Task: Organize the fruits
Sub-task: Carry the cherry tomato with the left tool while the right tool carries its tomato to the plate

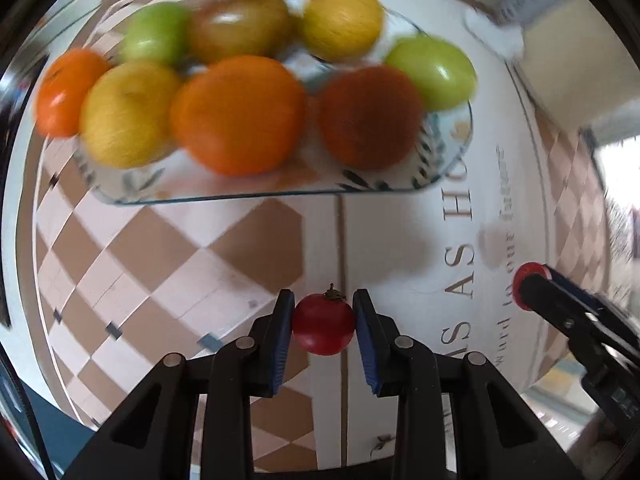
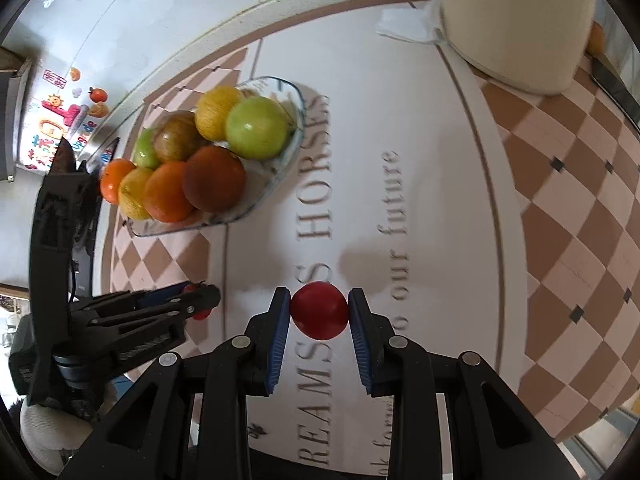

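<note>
My left gripper [image 1: 323, 322] is shut on a small red tomato [image 1: 323, 326] with its stem upward, held above the table in front of the glass dish [image 1: 256, 196]. The dish holds several oranges, lemons and green apples, such as an orange [image 1: 236, 114]. My right gripper [image 2: 319, 314] is shut on a second small red tomato [image 2: 319, 310] over the tablecloth lettering. The dish [image 2: 276, 176] lies far left of it. The right gripper and its tomato show in the left wrist view [image 1: 530, 286]; the left gripper shows in the right wrist view [image 2: 200, 302].
A checkered brown and white tablecloth [image 2: 560, 208] with printed words covers the table. A cream cylindrical container [image 2: 516, 24] and a white tissue [image 2: 408, 24] stand at the far edge. A wall with colourful stickers [image 2: 60, 120] lies far left.
</note>
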